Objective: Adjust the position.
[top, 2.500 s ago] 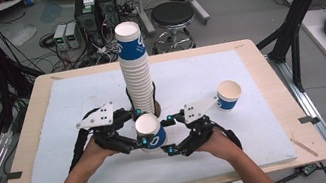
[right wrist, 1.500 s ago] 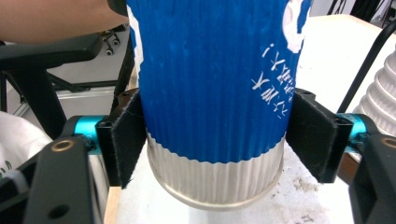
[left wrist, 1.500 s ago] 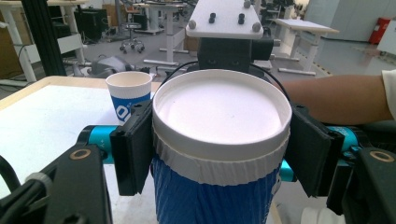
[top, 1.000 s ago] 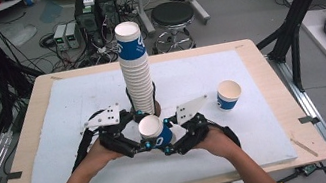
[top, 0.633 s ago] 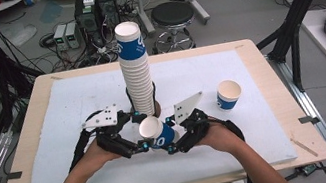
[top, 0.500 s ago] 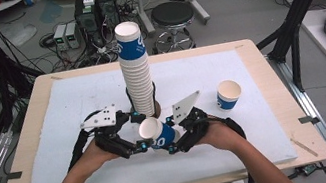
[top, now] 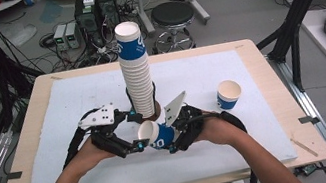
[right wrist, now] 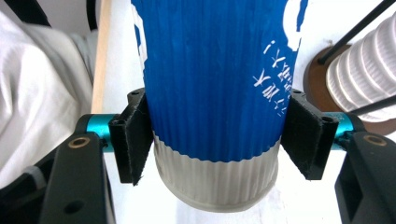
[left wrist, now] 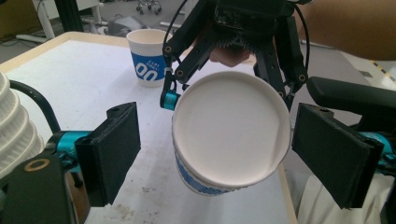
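Since the earlier frame the right gripper tips its clamped paper cup sideways, fingers just closing on it, mouth toward the open-fingered left gripper at 9 o'clock, so I judge a handover toward the cup stack at 12 o'clock.

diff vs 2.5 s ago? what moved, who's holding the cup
The blue-and-white paper cup has tipped from upright to lying over, mouth toward the left gripper, and sits slightly higher. The right gripper grips its base, its jaws having just been closing on it. The left gripper's jaws now stand open around the rim, apart from it. The tall cup stack and lone cup stayed put.
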`<move>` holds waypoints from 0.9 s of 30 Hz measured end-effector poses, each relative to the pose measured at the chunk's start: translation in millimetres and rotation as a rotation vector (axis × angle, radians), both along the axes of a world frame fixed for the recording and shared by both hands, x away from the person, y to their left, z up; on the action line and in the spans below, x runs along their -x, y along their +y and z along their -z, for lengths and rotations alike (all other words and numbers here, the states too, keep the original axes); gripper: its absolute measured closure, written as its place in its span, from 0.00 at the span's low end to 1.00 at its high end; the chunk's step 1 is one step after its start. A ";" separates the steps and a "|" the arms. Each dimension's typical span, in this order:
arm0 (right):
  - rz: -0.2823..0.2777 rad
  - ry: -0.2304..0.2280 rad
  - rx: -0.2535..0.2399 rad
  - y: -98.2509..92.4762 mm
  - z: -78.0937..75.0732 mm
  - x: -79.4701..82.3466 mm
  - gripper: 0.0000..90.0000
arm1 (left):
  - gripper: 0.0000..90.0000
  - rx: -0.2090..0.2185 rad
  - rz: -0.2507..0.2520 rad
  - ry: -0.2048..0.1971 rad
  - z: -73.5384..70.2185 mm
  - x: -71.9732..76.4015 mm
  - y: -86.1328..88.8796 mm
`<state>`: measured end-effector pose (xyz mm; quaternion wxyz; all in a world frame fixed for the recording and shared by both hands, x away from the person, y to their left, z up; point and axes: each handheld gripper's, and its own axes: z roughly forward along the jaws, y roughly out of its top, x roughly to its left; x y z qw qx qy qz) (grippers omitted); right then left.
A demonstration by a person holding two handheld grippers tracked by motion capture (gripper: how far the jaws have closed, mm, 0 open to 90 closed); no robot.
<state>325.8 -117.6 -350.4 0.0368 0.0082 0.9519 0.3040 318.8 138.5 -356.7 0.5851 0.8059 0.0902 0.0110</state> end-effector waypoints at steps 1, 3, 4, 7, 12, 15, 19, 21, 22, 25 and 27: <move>-0.004 -0.005 0.012 1.3 -0.1 -0.4 0.36 | 0.17 -0.006 0.001 0.001 0.2 0.1 -0.7; -0.008 -0.005 0.033 3.5 -0.7 -0.9 0.36 | 0.17 -0.019 0.003 0.003 0.6 0.1 -2.1; -0.013 -0.009 0.044 4.6 -1.4 -1.3 0.36 | 0.17 -0.025 0.003 0.003 0.7 -0.1 -2.8; -0.019 -0.017 0.078 8.1 -2.3 -1.2 0.36 | 0.17 -0.044 0.002 0.006 0.1 -0.5 -5.8; -0.023 -0.016 0.096 11.6 -3.2 -1.3 0.36 | 0.17 -0.085 0.006 0.016 1.2 -1.4 -12.7; -0.024 -0.014 0.100 12.5 -2.3 -1.0 0.36 | 0.17 -0.112 0.015 0.016 3.7 -2.1 -16.7; -0.031 -0.021 0.095 13.1 -2.5 -0.7 0.36 | 0.20 -0.128 0.021 0.018 5.9 -3.3 -19.2; -0.033 -0.018 0.094 13.0 -2.3 -0.3 0.36 | 0.25 -0.128 0.041 0.019 5.8 -3.3 -19.3; -0.034 -0.018 0.095 12.9 -2.1 -0.5 0.36 | 0.29 -0.128 0.052 0.018 5.3 -3.1 -19.3; -0.035 -0.023 0.093 12.4 -1.7 -0.8 0.36 | 0.33 -0.128 0.062 0.014 5.0 -2.9 -19.1; -0.052 -0.032 0.082 13.2 -1.3 -2.0 0.36 | 0.34 -0.129 0.066 0.018 4.8 -3.2 -18.5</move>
